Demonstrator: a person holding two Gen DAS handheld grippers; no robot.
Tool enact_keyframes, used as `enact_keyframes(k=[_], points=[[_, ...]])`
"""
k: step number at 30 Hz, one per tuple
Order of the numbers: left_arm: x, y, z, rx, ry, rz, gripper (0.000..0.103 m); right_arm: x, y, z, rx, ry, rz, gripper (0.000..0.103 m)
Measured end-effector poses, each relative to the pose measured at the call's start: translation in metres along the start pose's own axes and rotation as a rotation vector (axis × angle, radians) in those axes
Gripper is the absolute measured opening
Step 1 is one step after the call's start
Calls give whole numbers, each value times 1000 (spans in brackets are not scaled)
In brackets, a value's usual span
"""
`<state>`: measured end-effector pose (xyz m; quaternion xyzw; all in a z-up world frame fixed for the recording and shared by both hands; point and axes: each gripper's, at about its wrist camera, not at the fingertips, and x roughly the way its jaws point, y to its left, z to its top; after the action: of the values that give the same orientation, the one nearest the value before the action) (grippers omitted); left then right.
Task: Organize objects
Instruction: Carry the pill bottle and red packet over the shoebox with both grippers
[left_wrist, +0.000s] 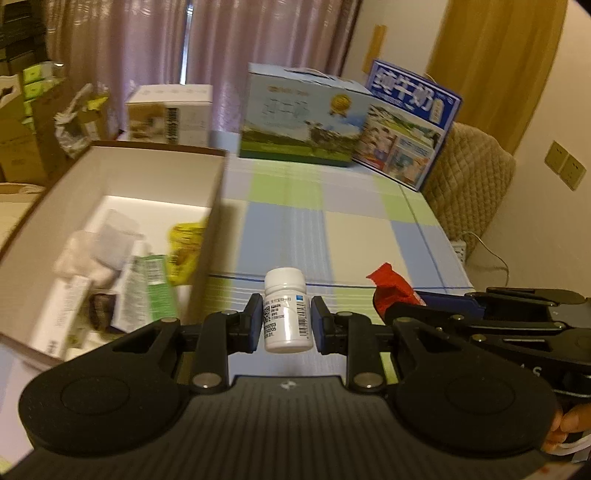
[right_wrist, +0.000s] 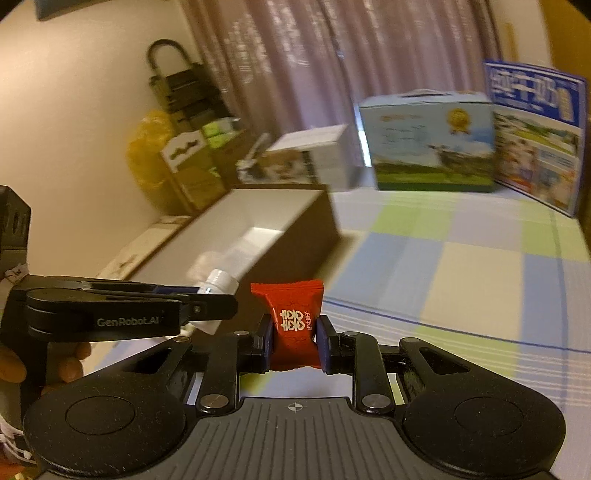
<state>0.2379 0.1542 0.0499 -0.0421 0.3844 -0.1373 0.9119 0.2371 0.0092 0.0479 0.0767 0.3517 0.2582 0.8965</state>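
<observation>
My left gripper (left_wrist: 285, 321) is shut on a small white pill bottle (left_wrist: 286, 314) with a printed label, held upright above the checked tablecloth. It also shows in the right wrist view (right_wrist: 207, 308), with the bottle's cap (right_wrist: 219, 282) sticking out. My right gripper (right_wrist: 294, 341) is shut on a red candy packet (right_wrist: 293, 325) with white characters. That packet shows in the left wrist view (left_wrist: 393, 290) at the right. An open brown box (left_wrist: 110, 236) with a white inside holds several packets and lies to the left of both grippers.
Two milk cartons (left_wrist: 303, 118) (left_wrist: 406, 125) and a white box (left_wrist: 170, 114) stand at the table's far edge. A padded chair back (left_wrist: 469, 177) is at the right. Stacked boxes and bags (right_wrist: 184, 147) stand by the wall at the left.
</observation>
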Motion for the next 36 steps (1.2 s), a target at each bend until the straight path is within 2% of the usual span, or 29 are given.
enact_keyframes(k=[11, 18, 28, 36], points=[[-32, 83, 7, -39, -10, 70, 23, 53, 70, 15, -47, 11, 38, 21], [-34, 122, 17, -40, -14, 74, 23, 83, 90, 26, -51, 7, 24, 21], [-10, 163, 35, -16, 12, 81, 23, 137, 99, 41, -30, 30, -53, 21], [36, 195, 59, 3, 60, 91, 23, 192, 95, 62, -17, 50, -129, 21]])
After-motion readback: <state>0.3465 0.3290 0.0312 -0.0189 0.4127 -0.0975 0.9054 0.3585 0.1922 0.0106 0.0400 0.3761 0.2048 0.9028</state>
